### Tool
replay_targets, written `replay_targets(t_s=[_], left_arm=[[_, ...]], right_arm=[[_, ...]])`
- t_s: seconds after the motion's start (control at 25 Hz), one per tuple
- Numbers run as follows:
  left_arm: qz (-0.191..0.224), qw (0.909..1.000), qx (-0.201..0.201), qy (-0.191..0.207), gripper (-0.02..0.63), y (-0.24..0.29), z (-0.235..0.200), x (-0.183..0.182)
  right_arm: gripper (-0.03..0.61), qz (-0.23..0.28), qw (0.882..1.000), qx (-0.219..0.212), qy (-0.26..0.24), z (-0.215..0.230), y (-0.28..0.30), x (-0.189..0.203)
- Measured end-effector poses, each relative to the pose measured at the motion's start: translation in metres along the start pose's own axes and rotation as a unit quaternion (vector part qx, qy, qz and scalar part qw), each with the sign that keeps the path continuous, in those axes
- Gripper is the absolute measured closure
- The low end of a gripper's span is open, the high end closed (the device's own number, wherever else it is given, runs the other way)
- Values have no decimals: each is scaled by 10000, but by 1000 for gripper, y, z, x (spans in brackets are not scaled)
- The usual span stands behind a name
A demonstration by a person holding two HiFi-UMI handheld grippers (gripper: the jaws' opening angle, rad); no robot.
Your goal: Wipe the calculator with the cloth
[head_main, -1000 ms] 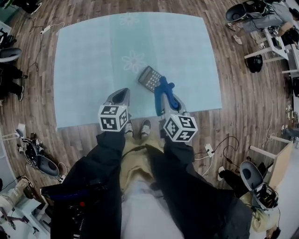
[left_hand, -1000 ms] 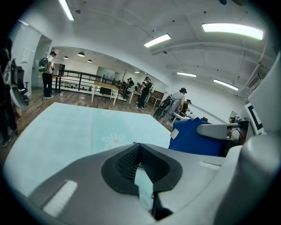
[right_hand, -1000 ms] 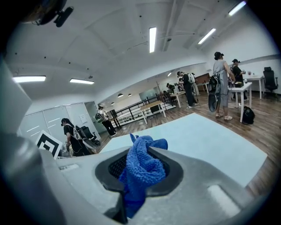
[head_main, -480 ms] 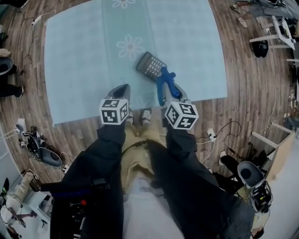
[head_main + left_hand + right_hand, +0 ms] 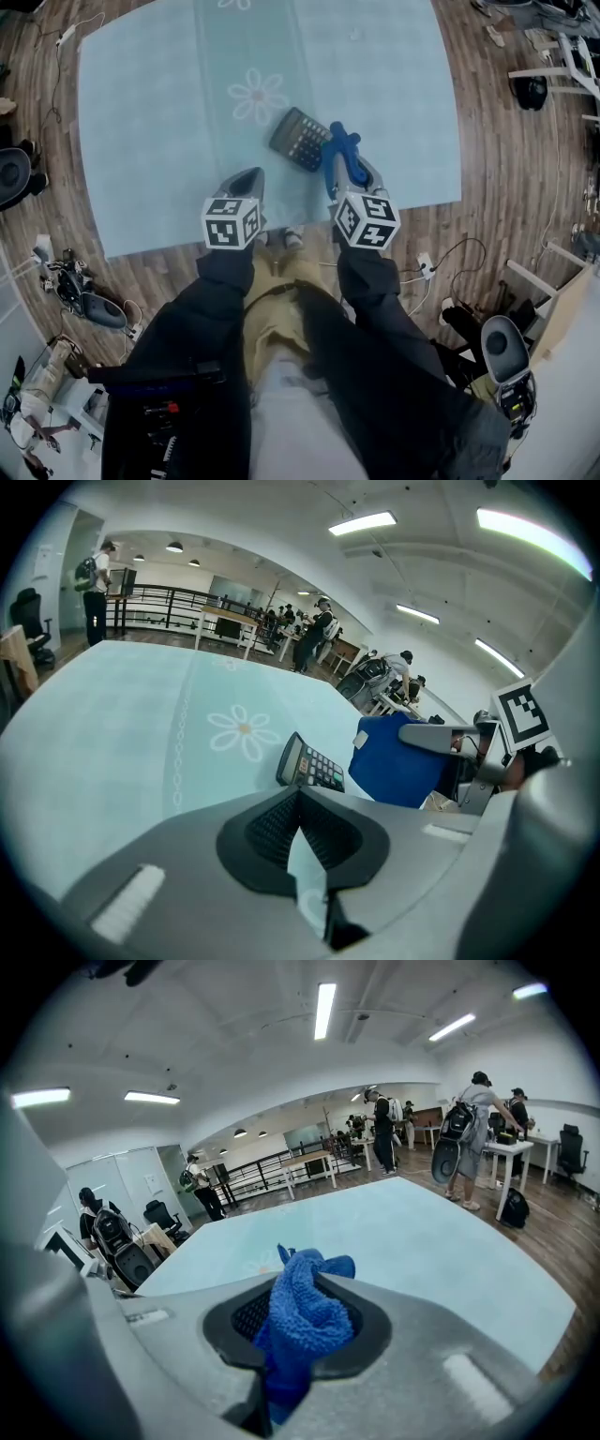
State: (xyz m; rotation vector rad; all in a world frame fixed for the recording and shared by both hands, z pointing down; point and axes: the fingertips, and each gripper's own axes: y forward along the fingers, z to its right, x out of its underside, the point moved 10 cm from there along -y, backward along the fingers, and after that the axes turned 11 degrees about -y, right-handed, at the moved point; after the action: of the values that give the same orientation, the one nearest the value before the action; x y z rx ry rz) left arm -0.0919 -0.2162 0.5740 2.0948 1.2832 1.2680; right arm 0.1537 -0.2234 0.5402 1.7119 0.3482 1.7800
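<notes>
Sleeves (image 5: 216, 319) in dark fabric frame tan trousers (image 5: 272, 309) as a standing person holds two grippers low over a pale blue mat (image 5: 150, 122), each topped by a cube (image 5: 230, 223) of black-and-white square markers. The left gripper (image 5: 251, 175) has its jaws together with nothing between them, only a sliver of mat showing past the ribbed pads (image 5: 272, 827). The right gripper (image 5: 345, 167) is clamped on a blue cloth (image 5: 339, 142), which bunches up out of the jaws. The calculator (image 5: 300, 139) lies flat on the mat just beyond both grippers, turned at an angle to the mat's edges, with the cloth just beside its right edge; whether the two touch cannot be told. A white tag (image 5: 373, 735) shows on the cloth, its print too small to read, as are the calculator's key legends. A white daisy (image 5: 258, 97) is printed on the mat past the calculator. Wood-plank floor (image 5: 497, 141) surrounds the mat, with cables (image 5: 455, 277) trailing at the right. Farther off lies an open office: desks, chairs, a dark railing (image 5: 178, 604), people (image 5: 473, 1138) standing with backpacks, strip lights (image 5: 323, 1007) on a white ceiling.
</notes>
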Motion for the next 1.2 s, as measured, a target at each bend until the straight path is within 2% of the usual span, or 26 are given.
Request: replay_targets(t_s=[0.28,0.4,0.76,0.96,1.2], left_arm=[[-17,10000,-42,-69,615,12,-8,-12],[-42,9999,-63,-109,615,19,-10,-13],[-49,9996,-157,-209,615,14,-21,-6],[-9,9993,-252,-274,615,6,-28,-1],[47,9989,-327,-344,615,1,-33,4]], right_arm=[[522,-6,9983,335,-471,17,35,-9],[522,-93,9966,340,-740,16,57,-3],[520,-421,9938,-388,-954,-36,104,24],[522,-311,9909,-824,-1021,-67,108,26],[522,-94,9876,-1158,-1056,-92,110,17]])
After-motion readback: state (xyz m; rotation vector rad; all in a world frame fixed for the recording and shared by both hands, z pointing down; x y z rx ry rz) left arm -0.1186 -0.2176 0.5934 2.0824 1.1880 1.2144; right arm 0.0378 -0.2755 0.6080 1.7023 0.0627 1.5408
